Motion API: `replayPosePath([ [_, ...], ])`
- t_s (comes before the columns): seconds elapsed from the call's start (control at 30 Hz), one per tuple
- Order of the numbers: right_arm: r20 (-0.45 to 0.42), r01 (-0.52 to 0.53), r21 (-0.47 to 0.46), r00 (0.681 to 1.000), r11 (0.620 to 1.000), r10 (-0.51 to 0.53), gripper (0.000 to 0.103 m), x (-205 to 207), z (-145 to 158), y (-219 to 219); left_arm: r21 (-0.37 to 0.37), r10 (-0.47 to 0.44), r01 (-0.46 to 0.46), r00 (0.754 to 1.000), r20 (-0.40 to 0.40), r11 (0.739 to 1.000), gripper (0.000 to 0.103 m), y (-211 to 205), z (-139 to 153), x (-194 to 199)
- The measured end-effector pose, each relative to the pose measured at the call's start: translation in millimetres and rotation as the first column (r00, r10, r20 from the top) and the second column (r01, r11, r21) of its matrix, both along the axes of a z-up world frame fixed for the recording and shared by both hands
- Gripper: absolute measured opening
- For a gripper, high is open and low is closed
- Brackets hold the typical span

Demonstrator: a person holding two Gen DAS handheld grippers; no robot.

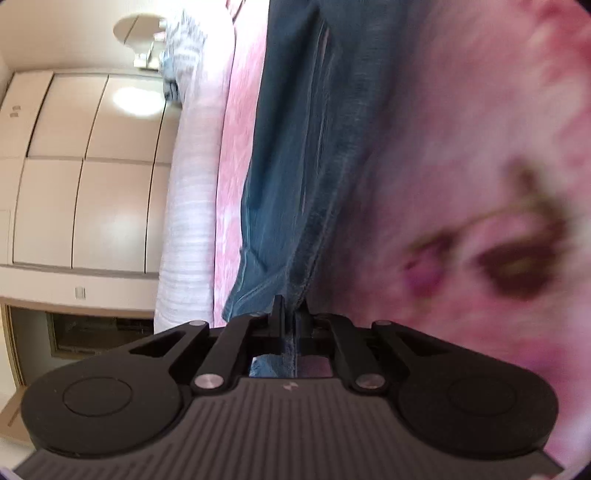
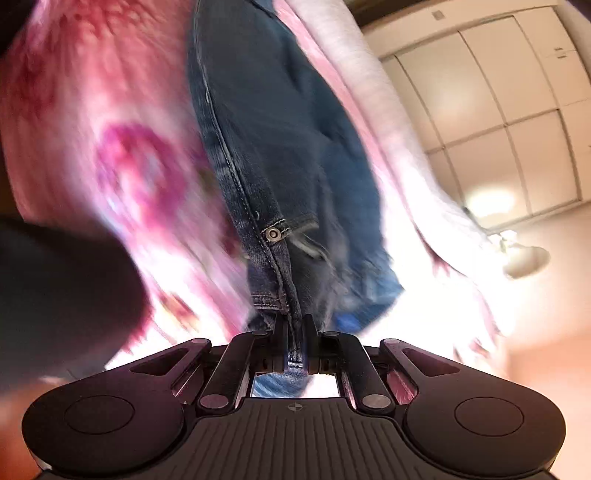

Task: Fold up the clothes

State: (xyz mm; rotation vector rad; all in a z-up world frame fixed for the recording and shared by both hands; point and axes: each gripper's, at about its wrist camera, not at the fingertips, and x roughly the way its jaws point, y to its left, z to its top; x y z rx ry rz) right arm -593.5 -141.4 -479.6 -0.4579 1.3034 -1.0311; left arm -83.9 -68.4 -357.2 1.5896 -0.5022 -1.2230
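A pair of blue denim jeans (image 1: 295,155) stretches away from my left gripper (image 1: 290,314), which is shut on a seam edge of the cloth. In the right wrist view the same jeans (image 2: 280,140) hang from my right gripper (image 2: 295,325), shut on the denim just below a metal rivet (image 2: 273,233) and a stitched seam. Both views are rolled sideways and blurred. The jeans lie over a pink flowered bedspread (image 1: 461,184), also seen at the left of the right wrist view as bedspread (image 2: 110,147).
A white striped blanket (image 1: 188,221) runs along the bed's edge. Cream wardrobe doors (image 1: 74,166) and a lit ceiling lamp (image 1: 136,33) fill the room side; the wardrobe (image 2: 498,103) shows on the right too. A dark blurred shape (image 2: 62,295) sits at lower left.
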Motion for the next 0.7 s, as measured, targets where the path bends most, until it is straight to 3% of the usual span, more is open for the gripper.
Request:
replayPosePath([
  [0.13,-0.028,0.075,-0.017,0.997,0.997,-0.076,0.004,-32.0,1.1,-0.4,0.076,-0.055,0.056,0.998,-0.017,0.996,0.004,62.6,-2.7,-52.0],
  [0.23,-0.008,0.114,0.003,0.993,0.993,-0.114,0.004,-41.4,-9.2,6.8,0.111,-0.035,0.039,0.999,-0.034,0.993,0.005,88.8,-18.1,-66.0],
  [0.43,0.018,0.141,0.002,0.990,0.990,-0.141,0.004,-44.1,-24.6,5.9,0.079,-0.009,0.005,0.999,0.050,0.997,0.022,103.7,-42.1,-42.8],
  [0.57,-0.014,0.141,-0.025,0.990,0.990,-0.141,0.005,-37.6,-30.2,8.3,0.075,-0.055,0.049,0.995,0.088,0.996,0.033,95.5,-47.2,-22.1],
  [0.63,-0.023,0.144,-0.028,0.989,0.989,-0.145,0.005,-35.2,-34.2,10.3,0.094,-0.095,0.085,0.990,0.100,0.992,0.034,89.3,-47.2,-16.9],
  [0.7,-0.022,0.156,-0.027,0.987,0.987,-0.156,0.005,-33.6,-36.7,8.7,0.092,-0.078,0.072,0.995,0.063,0.993,0.033,81.5,-44.2,-14.5],
])
